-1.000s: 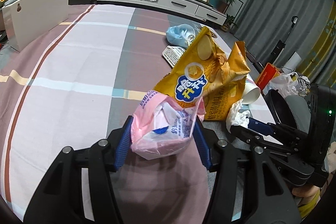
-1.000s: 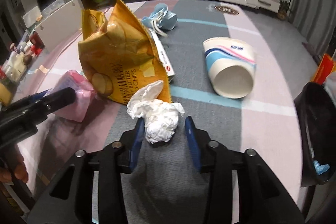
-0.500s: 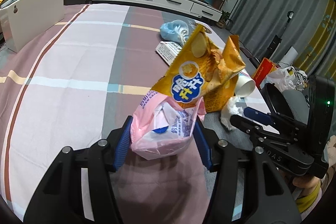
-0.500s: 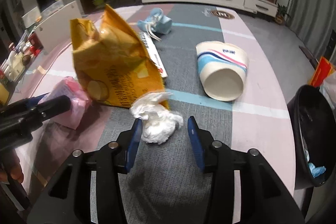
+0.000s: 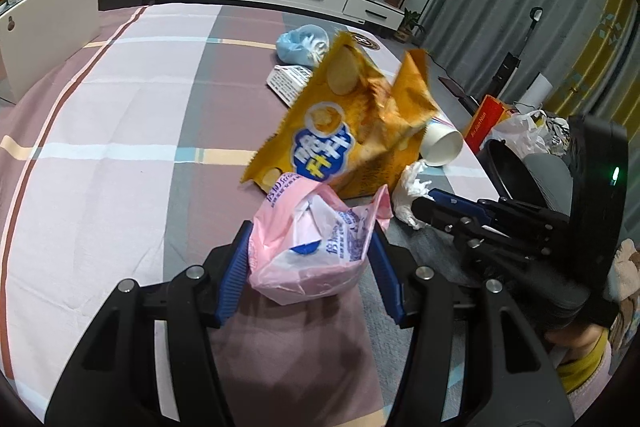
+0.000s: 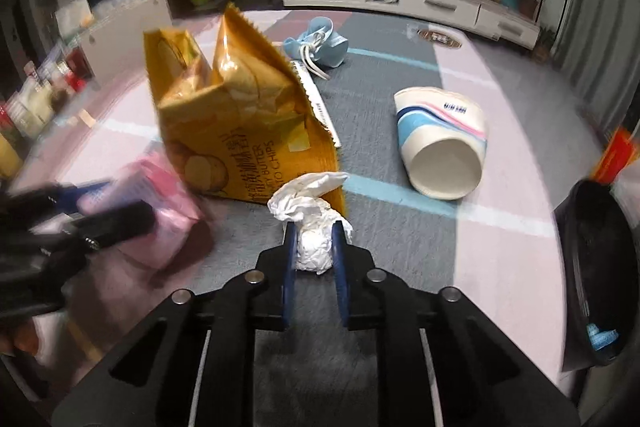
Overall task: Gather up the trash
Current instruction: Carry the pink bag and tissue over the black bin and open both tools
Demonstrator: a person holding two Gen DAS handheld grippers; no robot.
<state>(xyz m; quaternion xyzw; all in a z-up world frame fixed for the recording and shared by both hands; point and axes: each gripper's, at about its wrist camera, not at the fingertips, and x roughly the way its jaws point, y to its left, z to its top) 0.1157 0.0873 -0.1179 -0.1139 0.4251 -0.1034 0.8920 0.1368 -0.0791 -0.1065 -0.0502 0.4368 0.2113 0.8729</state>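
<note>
My left gripper (image 5: 310,261) is shut on a pink plastic tissue pack (image 5: 312,247), its blue pads pressed on both sides. Behind the pack stands a crumpled yellow chip bag (image 5: 352,131). In the right wrist view my right gripper (image 6: 314,247) is closing on a crumpled white tissue (image 6: 310,227); both pads squeeze its lower lump. The tissue lies on the grey stripe of the tablecloth, against the chip bag (image 6: 236,115). The right gripper (image 5: 436,205) also shows in the left wrist view beside the tissue (image 5: 410,187).
A paper cup (image 6: 440,147) lies on its side to the right. A blue face mask (image 6: 324,45) and a flat white packet (image 5: 290,81) lie farther back. A black bin (image 6: 600,275) stands past the table's right edge. A white board (image 5: 48,27) stands at the left.
The right gripper's jaws have closed in onto the white tissue, which sat loosely between them before. The left gripper keeps its hold on the pink pack and has barely moved.
</note>
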